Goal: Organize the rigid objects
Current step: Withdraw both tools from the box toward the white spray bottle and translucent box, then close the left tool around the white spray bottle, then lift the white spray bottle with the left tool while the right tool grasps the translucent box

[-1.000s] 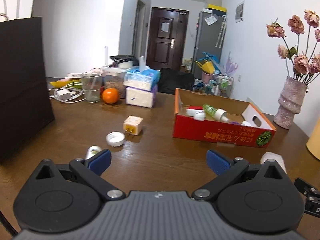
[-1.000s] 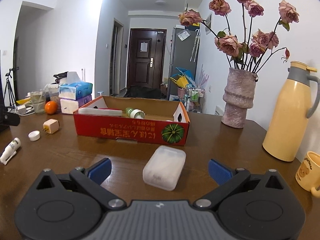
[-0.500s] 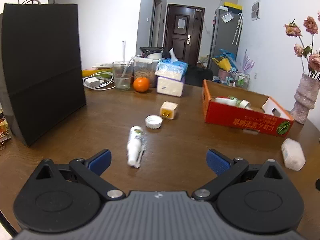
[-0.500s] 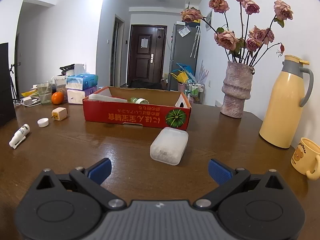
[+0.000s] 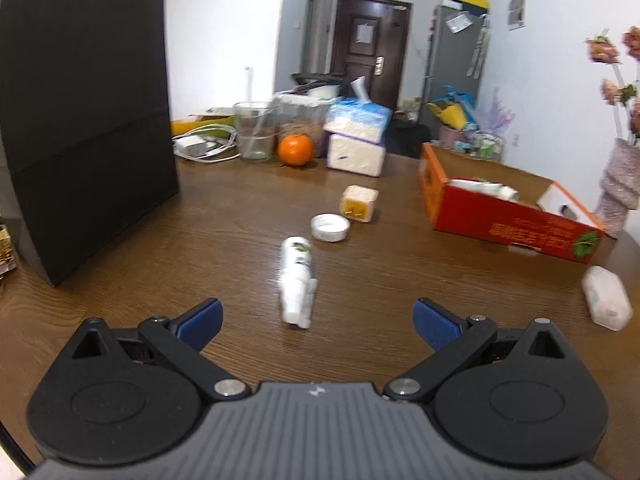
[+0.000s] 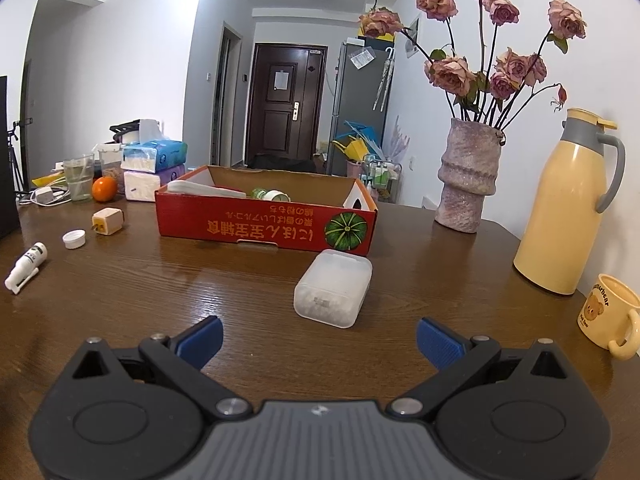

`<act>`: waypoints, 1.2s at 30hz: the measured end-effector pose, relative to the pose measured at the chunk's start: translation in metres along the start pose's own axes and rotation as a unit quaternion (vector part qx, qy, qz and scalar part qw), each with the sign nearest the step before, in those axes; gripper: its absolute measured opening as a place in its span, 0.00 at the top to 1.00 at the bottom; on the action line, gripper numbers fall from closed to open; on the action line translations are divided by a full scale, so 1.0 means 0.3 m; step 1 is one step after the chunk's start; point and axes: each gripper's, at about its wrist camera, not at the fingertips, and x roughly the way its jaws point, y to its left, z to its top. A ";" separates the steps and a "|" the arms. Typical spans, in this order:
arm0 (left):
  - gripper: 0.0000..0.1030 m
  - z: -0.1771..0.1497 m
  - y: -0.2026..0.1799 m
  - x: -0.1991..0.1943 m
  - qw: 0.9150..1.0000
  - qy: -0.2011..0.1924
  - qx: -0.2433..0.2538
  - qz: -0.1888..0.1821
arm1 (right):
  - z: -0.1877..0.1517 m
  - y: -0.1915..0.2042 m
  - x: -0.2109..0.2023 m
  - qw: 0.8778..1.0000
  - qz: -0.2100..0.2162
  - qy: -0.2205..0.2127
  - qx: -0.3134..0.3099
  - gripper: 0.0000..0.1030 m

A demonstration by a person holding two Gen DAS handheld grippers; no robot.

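Left gripper (image 5: 316, 320) and right gripper (image 6: 318, 338) both spread, empty; black bag (image 5: 84, 120) only in left view, thermos (image 6: 564, 204) and mug (image 6: 610, 316) only in right

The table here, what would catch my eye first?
Probably the red cardboard box mid-table, already holding a few items, with a frosted plastic case lying just in front of it. Right of the box stands a vase of dried roses; to its left a white bottle lies on its side.
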 end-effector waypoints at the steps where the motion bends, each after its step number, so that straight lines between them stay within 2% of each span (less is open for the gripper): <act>1: 0.00 0.002 0.008 0.014 1.000 0.003 0.000 0.001 | 0.001 -0.001 0.007 1.000 0.000 0.001 0.001 0.00; 12: 0.00 0.041 0.024 0.224 0.998 0.021 0.024 0.051 | 0.006 -0.004 0.095 1.000 -0.010 0.013 0.005 0.00; 21: 0.32 0.057 0.021 0.379 0.997 0.053 0.000 0.057 | 0.027 -0.017 0.178 1.000 -0.016 0.022 0.010 0.00; 22: 0.41 0.058 0.020 0.384 0.997 0.052 -0.001 0.057 | 0.032 -0.019 0.188 1.000 -0.018 0.021 0.010 0.00; 23: 0.54 0.060 0.019 0.389 0.997 0.053 -0.001 0.055 | 0.037 -0.019 0.199 1.000 -0.021 0.019 0.011 0.00; 25: 0.70 0.062 0.019 0.402 0.997 0.058 -0.002 0.043 | 0.049 -0.021 0.224 0.999 -0.024 0.019 0.017 0.00; 36: 0.72 0.066 0.022 0.381 0.998 0.037 -0.021 0.040 | 0.089 -0.009 0.350 0.998 -0.043 0.035 0.023 0.00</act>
